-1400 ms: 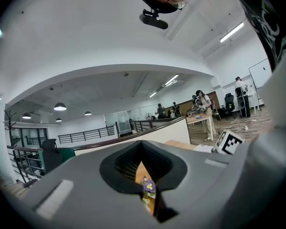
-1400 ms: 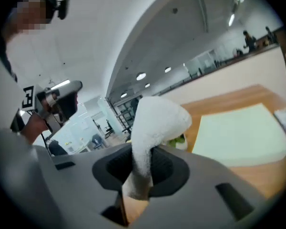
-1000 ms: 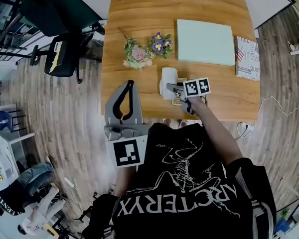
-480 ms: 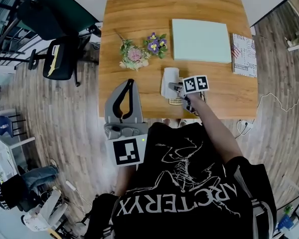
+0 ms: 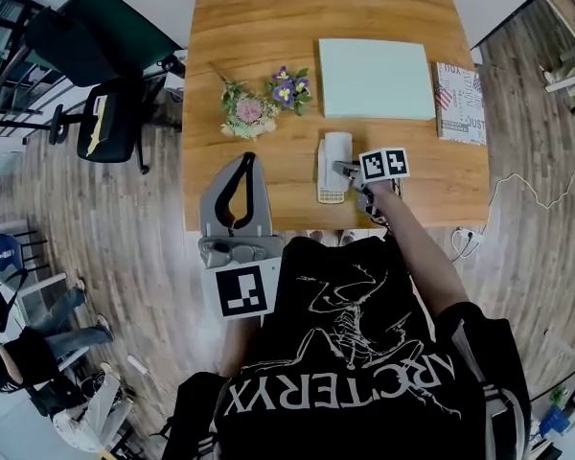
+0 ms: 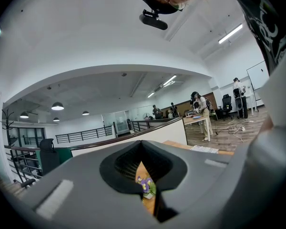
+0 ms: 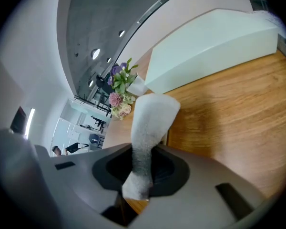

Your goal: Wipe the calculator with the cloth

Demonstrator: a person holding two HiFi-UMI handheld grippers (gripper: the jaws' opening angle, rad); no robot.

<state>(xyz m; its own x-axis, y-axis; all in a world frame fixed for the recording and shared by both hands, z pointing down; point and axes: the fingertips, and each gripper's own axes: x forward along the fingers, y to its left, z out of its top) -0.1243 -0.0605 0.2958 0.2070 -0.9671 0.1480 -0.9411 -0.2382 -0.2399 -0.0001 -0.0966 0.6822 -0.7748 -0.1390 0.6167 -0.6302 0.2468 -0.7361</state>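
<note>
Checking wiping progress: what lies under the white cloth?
A light-coloured calculator on the wooden table; only its near end with keys shows. The white cloth, clamped in the right gripper, covers the rest.

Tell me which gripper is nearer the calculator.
Right. The right gripper sits over the calculator, holding the cloth on it; the left gripper hangs at the near edge of the table, apart to its left.
</note>
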